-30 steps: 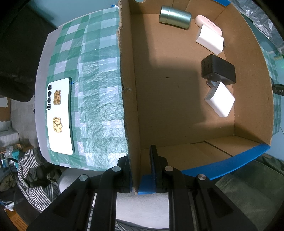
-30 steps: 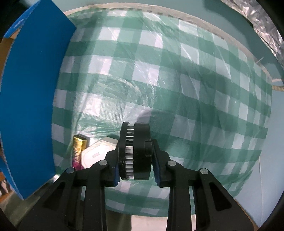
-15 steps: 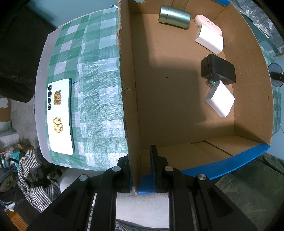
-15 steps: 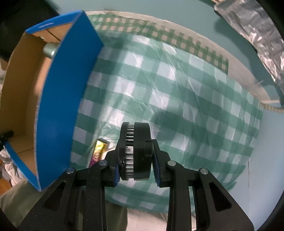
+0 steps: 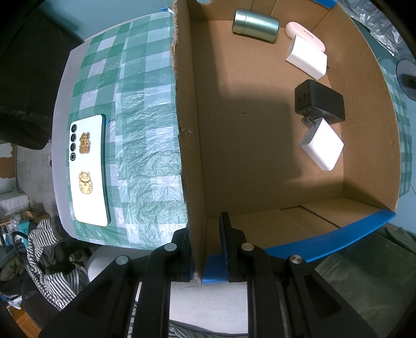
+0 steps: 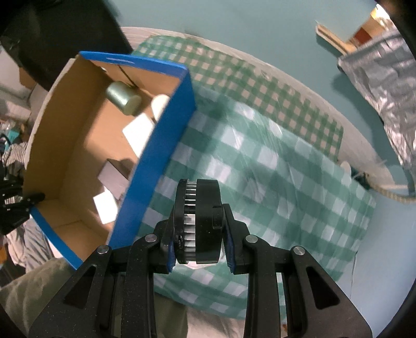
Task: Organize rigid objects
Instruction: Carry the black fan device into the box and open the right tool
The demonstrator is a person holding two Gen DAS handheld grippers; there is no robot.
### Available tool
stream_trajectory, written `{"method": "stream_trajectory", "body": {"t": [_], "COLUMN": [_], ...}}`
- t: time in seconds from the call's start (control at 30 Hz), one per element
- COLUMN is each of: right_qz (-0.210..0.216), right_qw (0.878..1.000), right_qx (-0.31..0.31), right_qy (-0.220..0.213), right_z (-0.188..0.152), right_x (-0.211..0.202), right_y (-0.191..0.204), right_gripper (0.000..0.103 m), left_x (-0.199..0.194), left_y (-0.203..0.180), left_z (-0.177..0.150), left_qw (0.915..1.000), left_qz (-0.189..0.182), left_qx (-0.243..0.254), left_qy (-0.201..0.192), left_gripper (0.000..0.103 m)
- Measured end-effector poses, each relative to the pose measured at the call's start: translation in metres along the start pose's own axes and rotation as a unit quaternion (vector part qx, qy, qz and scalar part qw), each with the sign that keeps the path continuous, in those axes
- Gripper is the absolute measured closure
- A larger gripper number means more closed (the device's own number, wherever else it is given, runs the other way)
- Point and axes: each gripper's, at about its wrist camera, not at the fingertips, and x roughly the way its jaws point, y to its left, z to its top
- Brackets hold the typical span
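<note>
Right now the right gripper (image 6: 199, 238) is clamped on a black round object (image 6: 201, 221) with a ribbed silver band, maybe a small fan or reel, hard to tell; it sits upright on edge between the blue-padded fingers (image 6: 230, 239), raised above the green checked tablecloth (image 6: 286, 182) just beside the cardboard box (image 6: 78, 145). Blue outer wall of the box is directly left of the held object, not touching as far as the view shows. Left gripper (image 5: 205, 244) has its jaws closed on the near corner of the box wall (image 5: 187, 156), one finger outside, one inside the box. Inside the box: green metal tin (image 5: 256, 24) lying on its side at the far end, pink case (image 5: 305, 39) beside it, white block (image 5: 306, 57) touching the pink case, black charger (image 5: 319, 104) near the right wall, and a white adapter (image 5: 322, 144) with its prongs up against the charger. Outside, left of the box, a white phone (image 5: 88, 171) lies back-up on the tablecloth with gold cat stickers. Striped fabric (image 5: 49, 260) shows below the table edge. Crinkled foil (image 6: 377, 78) at the upper right of the right wrist view, slightly blurred.
</note>
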Motion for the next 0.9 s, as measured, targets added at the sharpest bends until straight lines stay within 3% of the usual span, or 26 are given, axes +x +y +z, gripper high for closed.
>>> {"method": "stream_trajectory", "body": {"t": [0.53, 0.9], "right_qz": [0.009, 0.008], "right_qw": [0.997, 0.995], "right_qx": [-0.072, -0.099], "right_qy": [-0.015, 0.019], "right_z": [0.046, 0.06], "right_x": [-0.005, 0.03], "right_y": [0.057, 0.083], "right_gripper": [0.075, 0.075], "left_x": [-0.001, -0.003], "left_y": [0.001, 0.004], "left_z": [0.0, 0.0], "left_qw": [1.0, 1.0], "left_qz": [-0.001, -0.001], "left_qx": [0.0, -0.001], "left_qy": [-0.001, -0.003], "left_gripper": [0.087, 0.087]}}
